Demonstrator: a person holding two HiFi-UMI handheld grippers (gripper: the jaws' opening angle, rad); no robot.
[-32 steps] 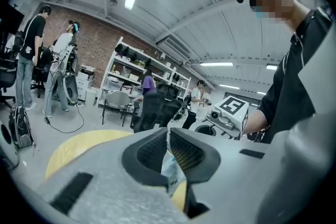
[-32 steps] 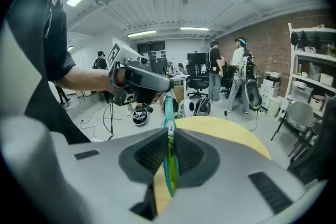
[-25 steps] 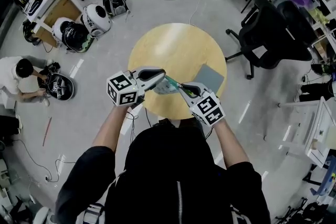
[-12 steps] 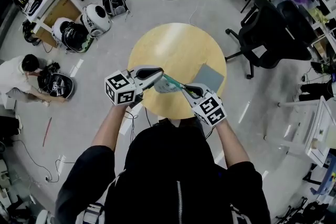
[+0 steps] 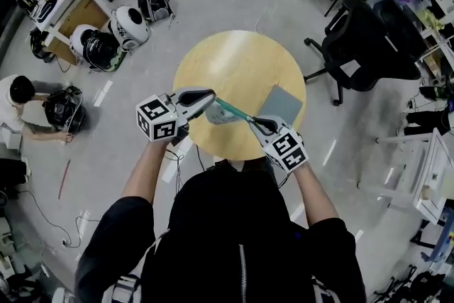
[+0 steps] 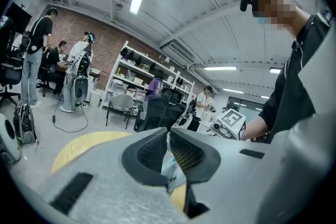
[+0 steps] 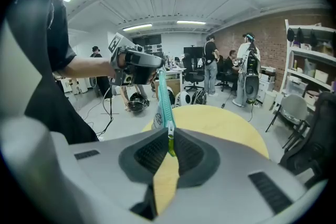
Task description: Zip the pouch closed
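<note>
Holding the pouch (image 5: 225, 113) up in the air between both hands, stretched out just above the near edge of the round yellow worktop (image 5: 234, 60). The left hand-held gripper (image 5: 211, 99) is squeezing down on one end of the pouch fabric, jaws pressed onto it. The right hand-held gripper (image 5: 257, 123) is pinching the little green zipper pull (image 7: 169, 138) at the other end, and the teal zipper strip is running taut between the two. Can't tell what's sitting inside the pouch, if anything – nothing is showing through.

A grey flat sheet (image 5: 281, 104) is lying on the worktop near its right edge, just beyond the right hand-held gripper. A black office chair (image 5: 362, 53) is standing well apart on the right, and bags and helmets (image 5: 117, 28) are sitting on the floor off to the far left.
</note>
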